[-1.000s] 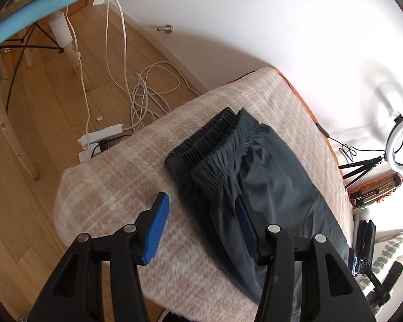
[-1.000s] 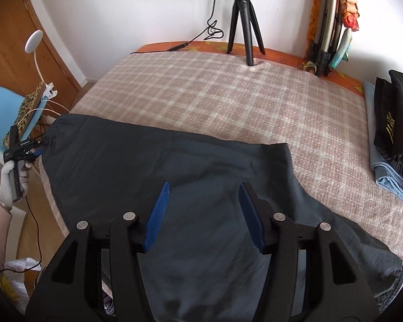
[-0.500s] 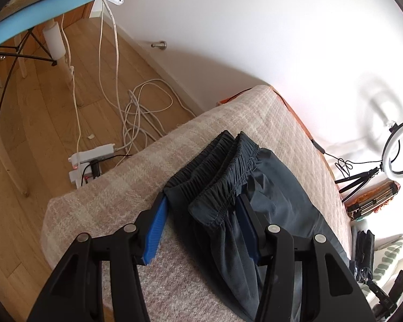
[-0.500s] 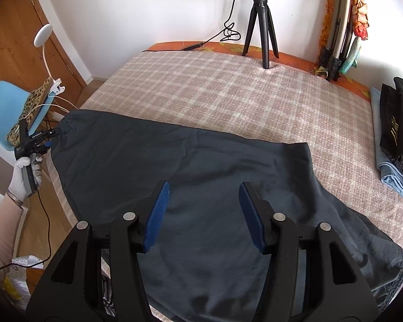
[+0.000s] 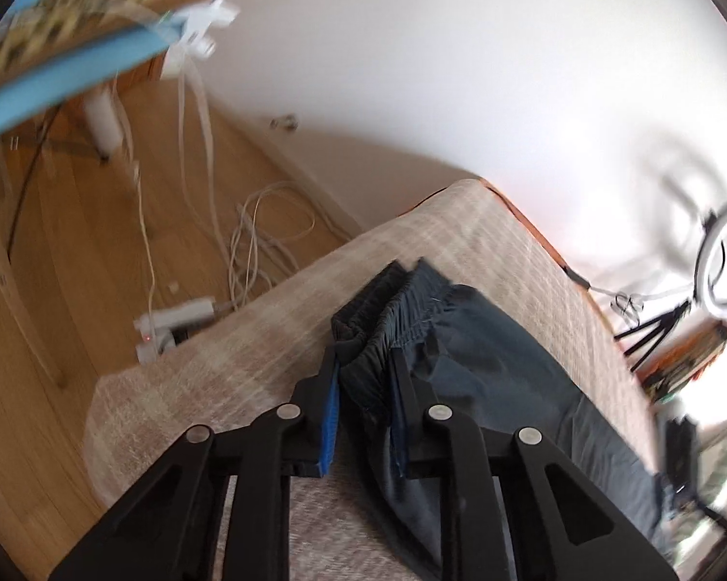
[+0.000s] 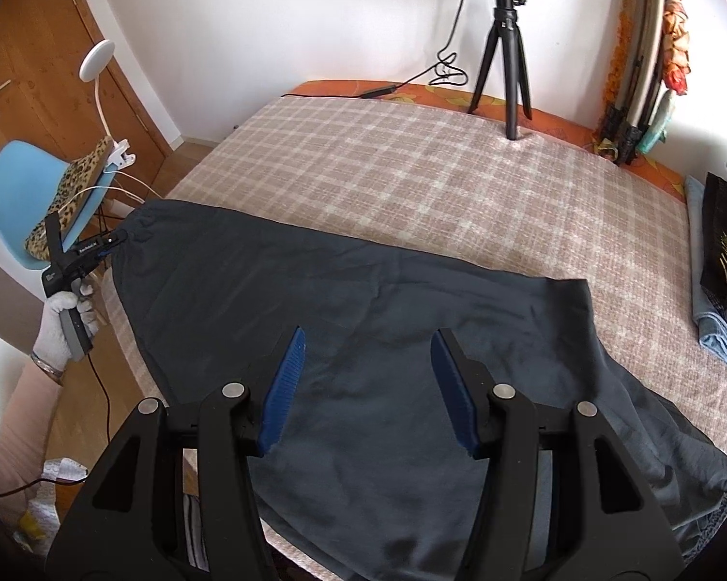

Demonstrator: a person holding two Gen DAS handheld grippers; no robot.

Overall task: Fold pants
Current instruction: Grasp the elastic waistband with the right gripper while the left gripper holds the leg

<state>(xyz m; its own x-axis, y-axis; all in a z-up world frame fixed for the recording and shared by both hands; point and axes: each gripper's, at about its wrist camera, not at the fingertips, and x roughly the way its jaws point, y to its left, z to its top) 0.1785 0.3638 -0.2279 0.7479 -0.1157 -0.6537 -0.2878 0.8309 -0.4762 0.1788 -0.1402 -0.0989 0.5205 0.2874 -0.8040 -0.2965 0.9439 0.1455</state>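
Dark pants (image 6: 363,339) on plaid bed (image 6: 460,184); tripod (image 6: 504,63), clothes stack (image 6: 724,271) beyond.

Your pants (image 6: 363,339) lie spread across the near half of the bed (image 6: 436,184), waistband at the left edge, legs running right. Your left gripper (image 5: 363,377) sits at that waistband (image 5: 387,300), fingers either side of the gathered cloth. Your right gripper (image 6: 368,377) hangs above the pants' middle. Tripod (image 6: 506,58) stands on the bed's far side. Folded clothes (image 6: 721,281) lie stacked at the right edge. Chair (image 6: 20,193) stands left of the bed; cables (image 5: 262,242) and a power strip (image 5: 174,324) lie on the floor beside it.
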